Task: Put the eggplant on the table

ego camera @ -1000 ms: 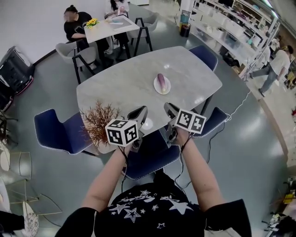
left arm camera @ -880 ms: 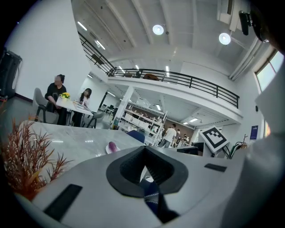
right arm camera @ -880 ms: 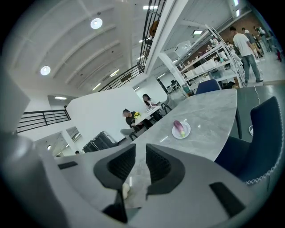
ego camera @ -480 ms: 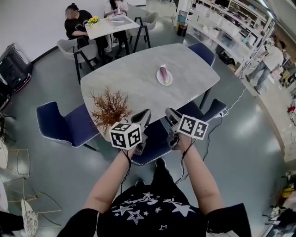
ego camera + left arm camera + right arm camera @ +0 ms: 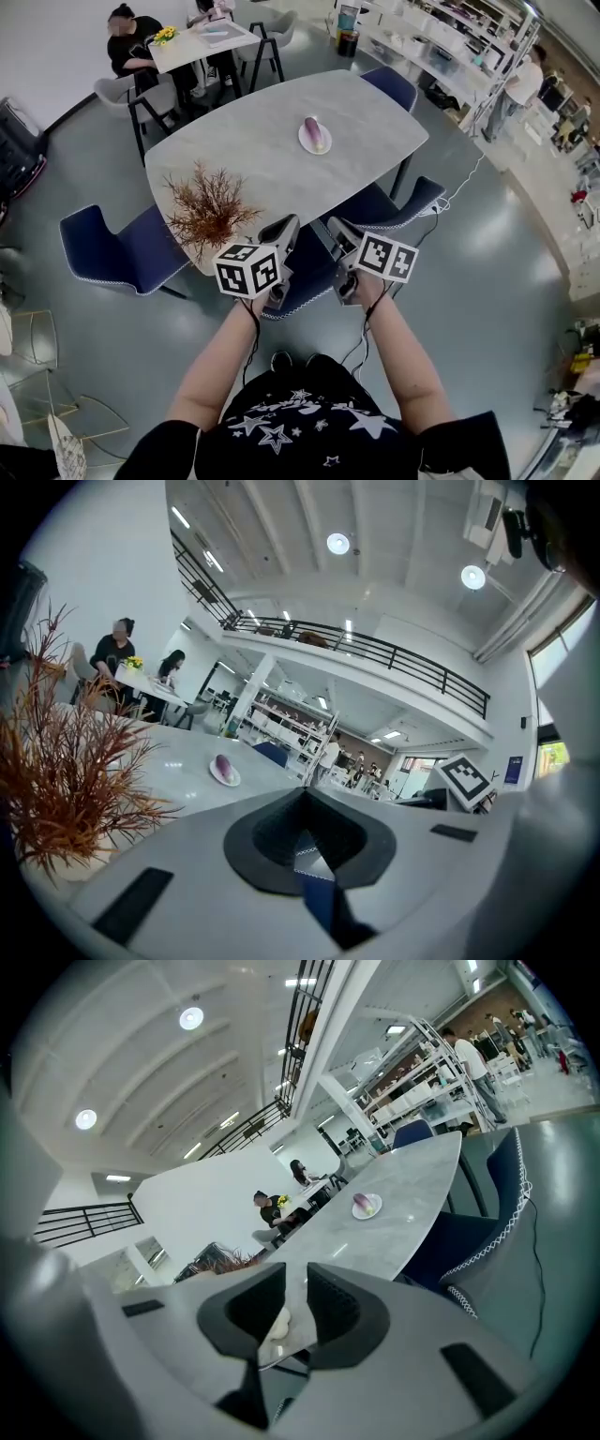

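Note:
A purple eggplant (image 5: 312, 130) lies on a small white plate (image 5: 325, 145) toward the far side of the grey marble table (image 5: 253, 141). It also shows far off in the left gripper view as the eggplant (image 5: 223, 765) and in the right gripper view as the eggplant (image 5: 364, 1204). Both grippers hover side by side short of the table's near edge, well away from the plate. My left gripper (image 5: 285, 228) (image 5: 305, 794) is empty, its jaw tips touching. My right gripper (image 5: 339, 226) (image 5: 294, 1277) holds nothing and shows a narrow gap between its pads.
A dried brown plant (image 5: 208, 208) stands at the table's near left corner. Blue chairs ring the table: one chair (image 5: 103, 251) at left, one chair (image 5: 309, 272) below the grippers, another chair (image 5: 403, 199) at right. People sit at a second table (image 5: 202, 42) behind; shelves run along the right.
The view has drawn back from the table: the grippers were over its near edge and now hang off it above the blue chair. The eggplant has stayed on its plate.

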The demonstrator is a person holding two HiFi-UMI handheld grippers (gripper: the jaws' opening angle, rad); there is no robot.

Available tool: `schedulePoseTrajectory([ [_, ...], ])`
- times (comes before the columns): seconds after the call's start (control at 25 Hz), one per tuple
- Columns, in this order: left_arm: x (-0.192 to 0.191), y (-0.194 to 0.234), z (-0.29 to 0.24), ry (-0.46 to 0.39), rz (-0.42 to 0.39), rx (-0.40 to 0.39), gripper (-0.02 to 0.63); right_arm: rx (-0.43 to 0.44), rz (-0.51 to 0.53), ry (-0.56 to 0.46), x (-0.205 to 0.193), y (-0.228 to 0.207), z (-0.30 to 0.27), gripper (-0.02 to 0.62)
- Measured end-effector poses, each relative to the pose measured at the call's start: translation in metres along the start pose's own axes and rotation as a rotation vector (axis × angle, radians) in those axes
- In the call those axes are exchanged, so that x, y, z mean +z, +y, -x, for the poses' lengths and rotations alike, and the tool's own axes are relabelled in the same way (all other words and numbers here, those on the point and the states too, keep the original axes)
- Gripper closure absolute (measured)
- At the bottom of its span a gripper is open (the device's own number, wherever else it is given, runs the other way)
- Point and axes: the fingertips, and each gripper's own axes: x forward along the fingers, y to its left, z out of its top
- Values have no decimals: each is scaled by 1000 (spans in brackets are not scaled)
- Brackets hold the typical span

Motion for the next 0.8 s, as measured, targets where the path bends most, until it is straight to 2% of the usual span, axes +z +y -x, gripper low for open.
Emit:
schedulePoseTrajectory([
  [0.16,-13,-19,-10,28,0,-22,598,-13,-20,3,-5,-17,18,518],
  [0.36,-28,-51,-10,37,-13,-10,598,-9,-45,3,-12,-33,54,518],
  [0.8,-51,-130,20,19,-32,-1,598,64,23,15,-21,-12,128,518],
])
